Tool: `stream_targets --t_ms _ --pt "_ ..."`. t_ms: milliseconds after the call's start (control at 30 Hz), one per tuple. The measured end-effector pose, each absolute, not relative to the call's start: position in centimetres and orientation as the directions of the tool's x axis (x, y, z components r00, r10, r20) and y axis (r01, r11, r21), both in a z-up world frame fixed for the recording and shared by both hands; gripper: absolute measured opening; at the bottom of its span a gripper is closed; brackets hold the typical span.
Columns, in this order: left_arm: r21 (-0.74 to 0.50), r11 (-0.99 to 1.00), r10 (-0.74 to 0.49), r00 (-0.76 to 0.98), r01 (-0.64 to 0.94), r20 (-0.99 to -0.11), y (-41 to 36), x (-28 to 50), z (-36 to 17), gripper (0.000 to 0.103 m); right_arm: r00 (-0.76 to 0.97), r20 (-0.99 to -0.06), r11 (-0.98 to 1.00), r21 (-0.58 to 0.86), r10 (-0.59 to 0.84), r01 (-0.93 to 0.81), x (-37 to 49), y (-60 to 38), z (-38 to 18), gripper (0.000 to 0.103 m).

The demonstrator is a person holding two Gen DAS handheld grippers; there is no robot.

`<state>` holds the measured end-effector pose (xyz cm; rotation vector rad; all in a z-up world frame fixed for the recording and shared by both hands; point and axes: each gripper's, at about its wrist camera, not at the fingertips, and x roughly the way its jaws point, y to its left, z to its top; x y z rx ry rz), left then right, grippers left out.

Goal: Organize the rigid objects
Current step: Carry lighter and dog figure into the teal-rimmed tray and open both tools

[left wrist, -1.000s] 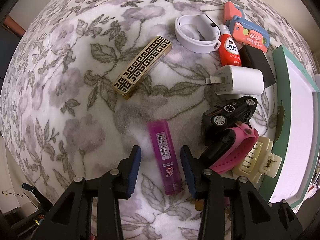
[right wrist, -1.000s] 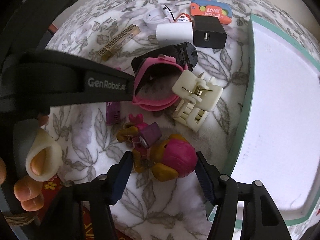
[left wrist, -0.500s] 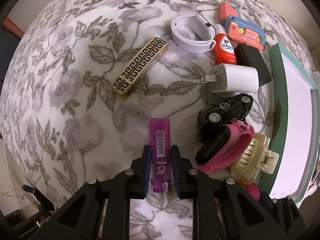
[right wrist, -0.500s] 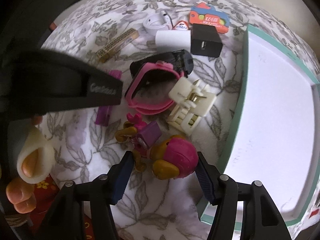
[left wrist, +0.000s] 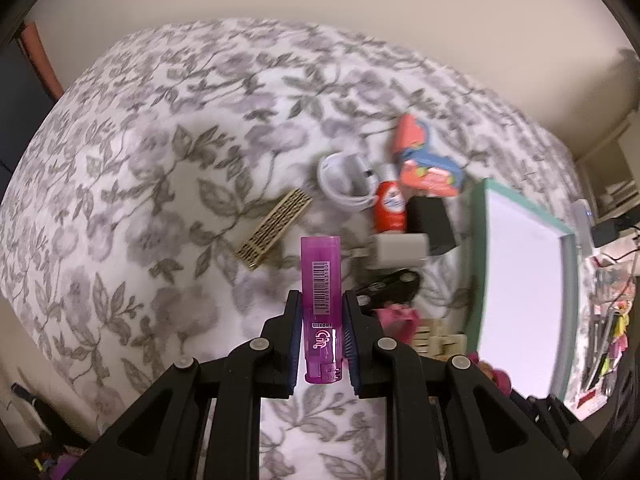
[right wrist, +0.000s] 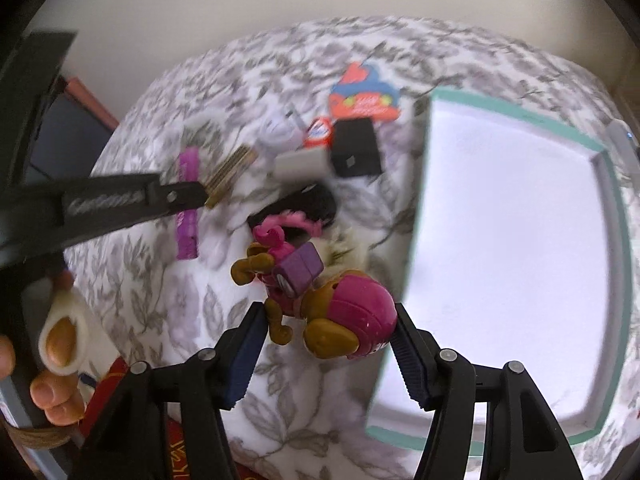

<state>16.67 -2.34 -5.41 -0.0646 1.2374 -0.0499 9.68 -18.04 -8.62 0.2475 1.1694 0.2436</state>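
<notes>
Two claws are lifting their picks off the flowered bed (left wrist: 120, 184) beside the teal-rimmed tray (right wrist: 520, 208). Right claw (right wrist: 328, 344) is clamped on the pink-helmeted toy figure (right wrist: 344, 316); left claw (left wrist: 319, 336) is clamped on the purple lighter (left wrist: 321, 296), raised above the remaining clutter. Next, I judge, both carry across and release over the tray.

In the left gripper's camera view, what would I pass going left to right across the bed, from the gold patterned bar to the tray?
Gold patterned bar → purple lighter held in the left gripper → red bottle → black block → white tray with the green rim.
</notes>
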Motion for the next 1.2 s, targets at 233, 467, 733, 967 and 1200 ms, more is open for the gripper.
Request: stream_targets --t_ms 233,467,733,967,1200 --pt "-0.113 0.987 -0.145 0.346 0.11 -0.927 -6.1 16.4 -4.9 0.02 0.421 -0.881 0.947 0.295 0.217 0.13 11.0 -23.6 -9.0 0.064" --pt "-0.129 0.967 -0.195 0.312 0.22 -0.93 -10.4 15.9 -5.5 0.02 0.44 -0.887 0.908 0.293 0.141 0.3 10.8 -29.6 -8.8 0.064" --pt "-0.088 0.948 -0.171 0.257 0.306 -0.951 -15.5 16.3 -7.2 0.02 0.431 -0.901 0.891 0.238 0.053 0.387 11.0 -33.2 -9.1 0.064" --pt "-0.068 0.928 -0.17 0.253 0.367 -0.952 -19.6 17.0 -8.4 0.02 0.425 -0.905 0.881 0.208 0.008 0.424 11.6 -35.4 -9.3 0.064" --pt "-0.051 0.909 -0.173 0.263 0.413 -0.949 -22.5 17.2 -9.8 0.021 0.406 -0.914 0.862 0.224 0.023 0.455 11.7 -36.9 -10.7 0.064"
